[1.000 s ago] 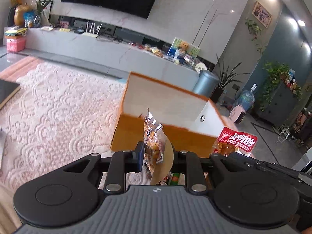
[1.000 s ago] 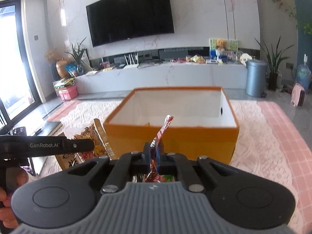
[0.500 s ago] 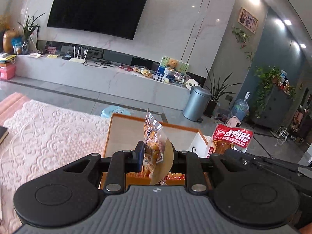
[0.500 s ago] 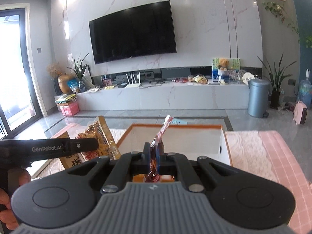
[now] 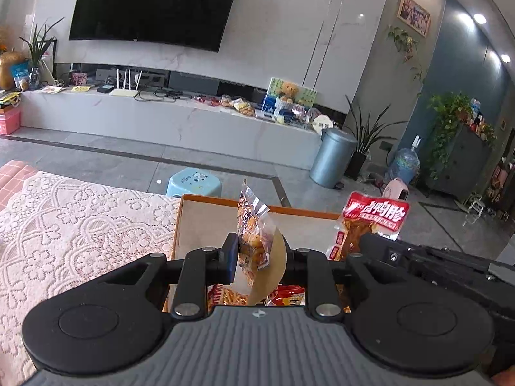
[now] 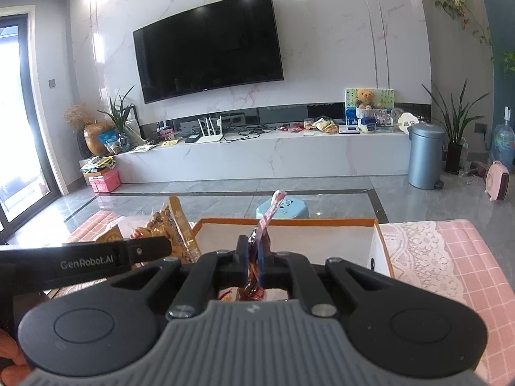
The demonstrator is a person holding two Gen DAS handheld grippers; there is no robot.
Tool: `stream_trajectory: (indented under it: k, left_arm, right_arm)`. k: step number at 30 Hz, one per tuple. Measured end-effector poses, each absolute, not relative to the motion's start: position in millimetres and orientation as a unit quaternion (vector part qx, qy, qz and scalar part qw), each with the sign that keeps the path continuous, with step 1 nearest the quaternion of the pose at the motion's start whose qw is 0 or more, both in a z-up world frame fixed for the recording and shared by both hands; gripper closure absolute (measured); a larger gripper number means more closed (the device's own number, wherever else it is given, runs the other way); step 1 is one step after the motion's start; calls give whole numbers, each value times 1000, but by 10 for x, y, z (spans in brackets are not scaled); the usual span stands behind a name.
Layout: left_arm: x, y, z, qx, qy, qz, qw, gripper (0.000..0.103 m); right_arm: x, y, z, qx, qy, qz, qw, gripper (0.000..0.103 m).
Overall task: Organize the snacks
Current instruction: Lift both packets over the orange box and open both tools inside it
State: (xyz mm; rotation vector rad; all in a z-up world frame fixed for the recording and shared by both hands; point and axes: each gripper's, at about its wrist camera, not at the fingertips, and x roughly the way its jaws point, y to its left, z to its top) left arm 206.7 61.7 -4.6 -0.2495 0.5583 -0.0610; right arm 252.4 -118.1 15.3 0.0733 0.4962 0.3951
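Snacks: two sealed packets, one in each gripper, both raised above an orange box (image 5: 225,200) that sits on a lace-covered table (image 5: 80,225).
Yellow packet (image 5: 254,241): a clear-and-gold pouch of brownish pieces, standing upright, pinched low down so that most of it rises above the pads.
Left gripper (image 5: 257,254): fingers closed on the yellow packet; the grip near the bottom edge probably keeps the pouch from folding over.
Red packet (image 6: 257,257): a thin pouch seen edge-on here; the left wrist view shows its red printed face beside the yellow one.
Right gripper (image 6: 254,262): fingers pressed together on the red packet, held just over the box's near wall.
Box: open-topped and white inside, with some red and orange wrappers (image 5: 283,292) already lying in it below the left gripper.
Why so held: both packets hang over the opening, so letting go would likely drop them inside.
Risk: the light pouches may catch on the pads or tip over the rim.
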Motion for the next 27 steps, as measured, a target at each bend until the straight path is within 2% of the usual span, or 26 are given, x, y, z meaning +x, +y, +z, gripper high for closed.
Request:
stream_trajectory:
  k: [11, 27]
  left_arm:
    - [2518, 612, -397, -76, 327, -18, 942, 78]
    - [2709, 461, -735, 13, 396, 24, 918, 77]
  right_arm:
    - [3139, -1004, -245, 54, 298, 190, 934, 102]
    - [3550, -695, -755, 30, 382, 176, 907, 102]
